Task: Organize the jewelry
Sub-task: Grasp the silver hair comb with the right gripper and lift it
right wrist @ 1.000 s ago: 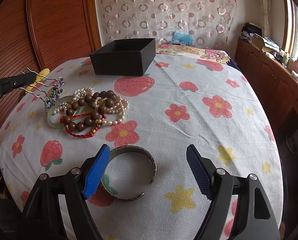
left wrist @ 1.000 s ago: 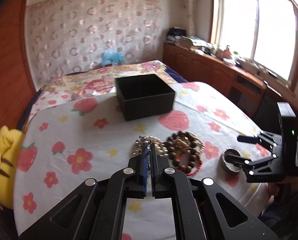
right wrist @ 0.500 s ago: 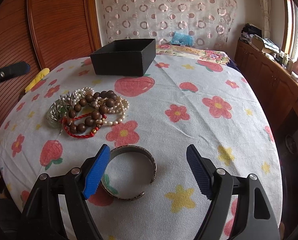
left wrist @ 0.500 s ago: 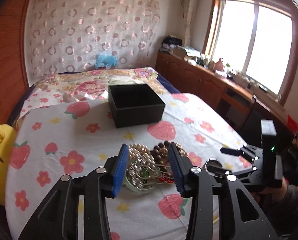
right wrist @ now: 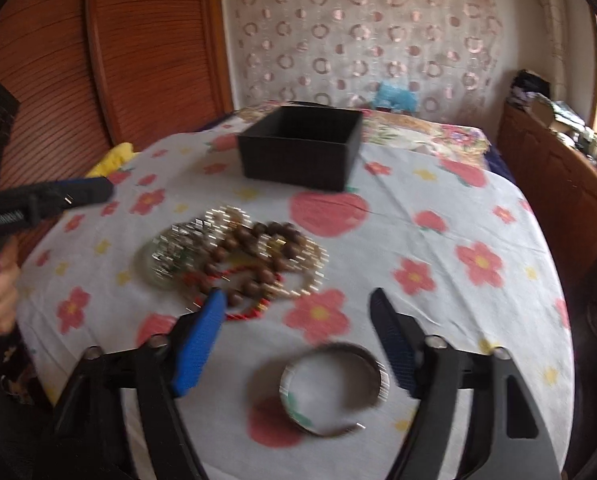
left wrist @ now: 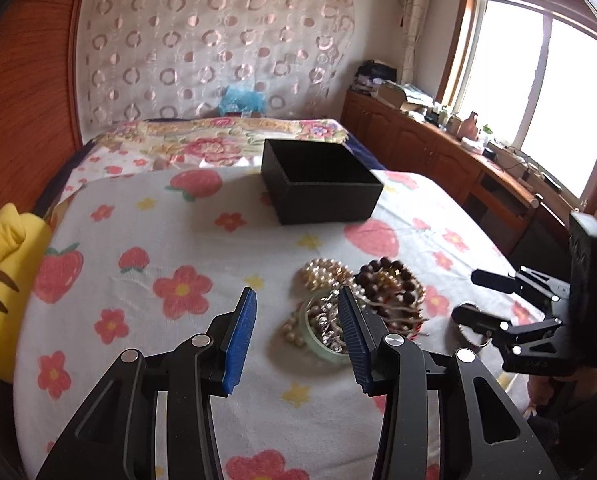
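Nearest the right-wrist camera, the right gripper (right wrist: 294, 344) stands spread and empty. Its jaws have just been closing a little, and the metal cuff bangle (right wrist: 334, 390) lies on the strawberry-print cloth (right wrist: 438, 264) between and just below the fingers, at 6 o'clock, untouched by either pad.

The left gripper (left wrist: 296, 334), pressed together a second ago over the pile, is now spread and holds nothing. The hair comb it carried a second ago appears to lie back on the jewelry heap (left wrist: 358, 304), at 2 o'clock of its fingertips.

Judgement: nothing is yet stowed; the left hand must re-grip, while the right looks set to pinch the bangle.

Farther off, at 12 o'clock, the black box (left wrist: 322, 188) stands open and well apart from the heap; what shows of its interior is bare.

Motion blur smears the heap in the right view, so single pieces cannot be separated. The green bangle (left wrist: 324, 342) is partly masked by the left gripper's right finger.
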Available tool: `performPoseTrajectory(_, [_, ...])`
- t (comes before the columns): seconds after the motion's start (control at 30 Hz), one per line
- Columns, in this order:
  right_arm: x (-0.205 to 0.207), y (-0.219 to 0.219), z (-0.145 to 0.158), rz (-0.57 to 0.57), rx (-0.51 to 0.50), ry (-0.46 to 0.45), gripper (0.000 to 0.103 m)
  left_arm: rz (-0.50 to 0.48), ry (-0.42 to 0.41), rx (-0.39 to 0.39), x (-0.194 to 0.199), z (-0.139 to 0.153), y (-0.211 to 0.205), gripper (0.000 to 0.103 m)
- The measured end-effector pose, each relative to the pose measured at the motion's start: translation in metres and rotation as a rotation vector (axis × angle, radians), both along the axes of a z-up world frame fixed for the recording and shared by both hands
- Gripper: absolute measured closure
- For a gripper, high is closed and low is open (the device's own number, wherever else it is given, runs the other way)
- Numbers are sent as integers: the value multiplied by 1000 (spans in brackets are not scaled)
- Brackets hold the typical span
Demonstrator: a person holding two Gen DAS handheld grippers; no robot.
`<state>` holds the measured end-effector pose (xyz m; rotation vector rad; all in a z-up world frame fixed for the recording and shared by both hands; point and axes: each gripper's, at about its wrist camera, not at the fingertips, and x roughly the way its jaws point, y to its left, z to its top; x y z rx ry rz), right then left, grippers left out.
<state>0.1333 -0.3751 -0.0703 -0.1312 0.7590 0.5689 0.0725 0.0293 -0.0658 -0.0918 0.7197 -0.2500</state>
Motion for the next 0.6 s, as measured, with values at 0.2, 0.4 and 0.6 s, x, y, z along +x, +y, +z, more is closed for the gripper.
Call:
performPoseTrajectory(0.2, [7, 36, -2, 96, 8, 34, 41, 7, 9, 18, -3, -9, 0, 63])
performPoseTrajectory(0.4, [6, 65, -12, 183, -44, 55, 41, 10, 24, 20, -5, -16, 3, 63])
performPoseTrajectory(0.6, [10, 75, -16, 212, -88, 58, 57, 16, 33, 13, -5, -19, 5, 63])
